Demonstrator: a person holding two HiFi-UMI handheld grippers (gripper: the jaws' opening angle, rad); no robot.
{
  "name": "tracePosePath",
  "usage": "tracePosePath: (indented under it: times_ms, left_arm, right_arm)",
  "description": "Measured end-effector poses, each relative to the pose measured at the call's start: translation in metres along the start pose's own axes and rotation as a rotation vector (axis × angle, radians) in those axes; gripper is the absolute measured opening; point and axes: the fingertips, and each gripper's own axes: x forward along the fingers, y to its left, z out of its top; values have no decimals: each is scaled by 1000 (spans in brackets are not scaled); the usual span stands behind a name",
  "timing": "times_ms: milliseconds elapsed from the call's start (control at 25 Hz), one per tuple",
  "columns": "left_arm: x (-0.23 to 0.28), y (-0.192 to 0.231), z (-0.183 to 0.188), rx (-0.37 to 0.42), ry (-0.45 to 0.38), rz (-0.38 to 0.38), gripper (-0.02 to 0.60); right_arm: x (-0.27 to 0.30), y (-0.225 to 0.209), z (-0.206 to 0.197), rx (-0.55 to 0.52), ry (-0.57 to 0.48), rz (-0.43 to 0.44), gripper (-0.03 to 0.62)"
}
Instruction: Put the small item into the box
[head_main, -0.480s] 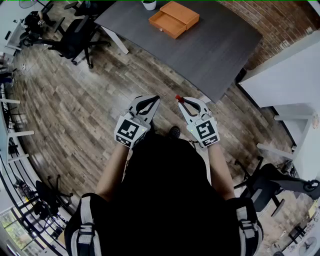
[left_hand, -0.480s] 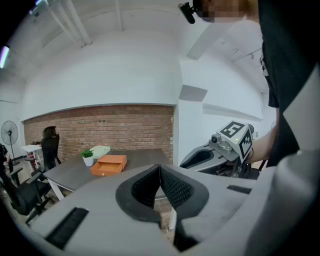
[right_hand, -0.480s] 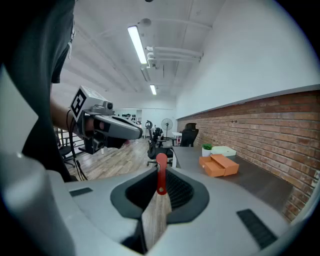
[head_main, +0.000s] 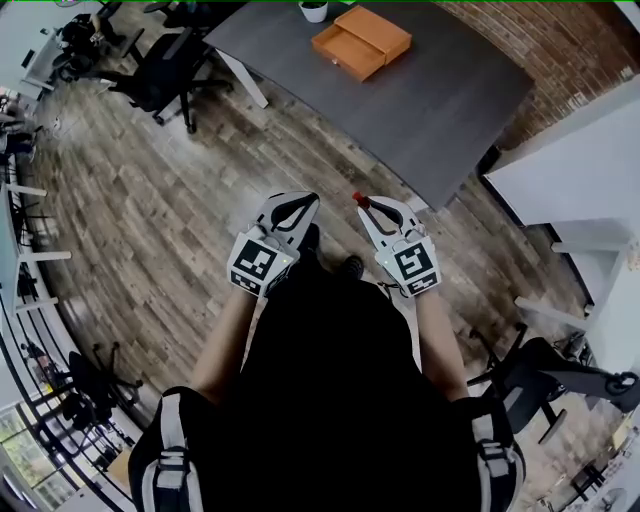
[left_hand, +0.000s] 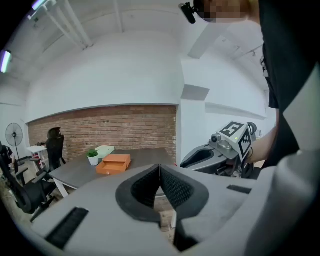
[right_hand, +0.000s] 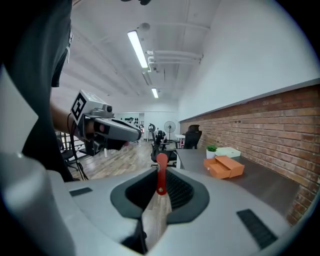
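Your head view looks steeply down over you, far from the table (head_main: 420, 110). Both gripper views face forward and share the distant box (head_main: 361, 41) with it.

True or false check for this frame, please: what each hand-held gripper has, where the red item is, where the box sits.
1. The right hand-held gripper is shut on a small red item. True.
2. The left hand-held gripper holds something too. False: its jaws are together with nothing between them.
3. The orange box sits on the grey table. True.
4. The small red item lies in the orange box. False: it is in the right hand-held gripper, away from the table.
5. A potted plant stands beside the orange box. True.
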Motion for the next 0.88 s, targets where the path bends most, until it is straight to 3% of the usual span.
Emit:
tracePosePath:
  times_ms: [400,880]
  left_arm:
    - [0,17,-9,-25,-4,-10,23]
    - [23,77,-2,-17,-16,-109,23]
  right_arm:
    - [18,-2,5,13,15,-8,66]
    - [62,-22,25,37,41,-89,66]
